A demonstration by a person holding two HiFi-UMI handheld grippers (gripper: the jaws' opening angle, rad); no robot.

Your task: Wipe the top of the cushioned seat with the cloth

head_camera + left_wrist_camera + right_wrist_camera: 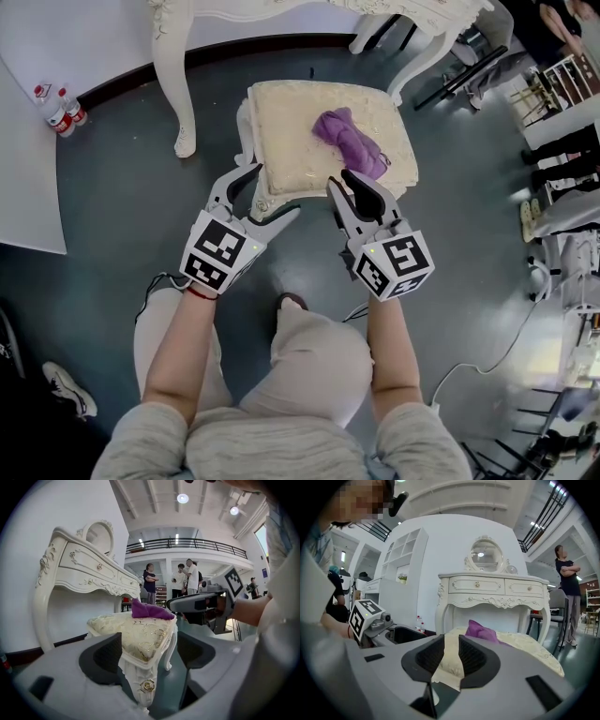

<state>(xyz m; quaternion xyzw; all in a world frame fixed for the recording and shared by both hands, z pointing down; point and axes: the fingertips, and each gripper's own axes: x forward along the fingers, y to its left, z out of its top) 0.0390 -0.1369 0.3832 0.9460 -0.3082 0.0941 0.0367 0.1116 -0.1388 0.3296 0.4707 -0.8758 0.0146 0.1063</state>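
Note:
The cushioned seat [300, 117] is a cream stool with a gold pattern and white carved legs, just ahead of both grippers. A crumpled purple cloth [350, 141] lies on its top toward the right side, also visible as the cloth [150, 611] and the cloth [480, 631]. My left gripper [275, 190] is open, its jaws either side of the seat's near corner [143, 641] without pressing on it. My right gripper [341, 180] hovers at the seat's near edge, short of the cloth. Its jaws [451, 656] stand a narrow gap apart with nothing between them.
A white carved dressing table [183, 56] stands just beyond the seat. Two water bottles [61, 108] stand on the floor at the left. Chairs and cables [562, 84] crowd the right side. Several people [185, 578] stand in the background.

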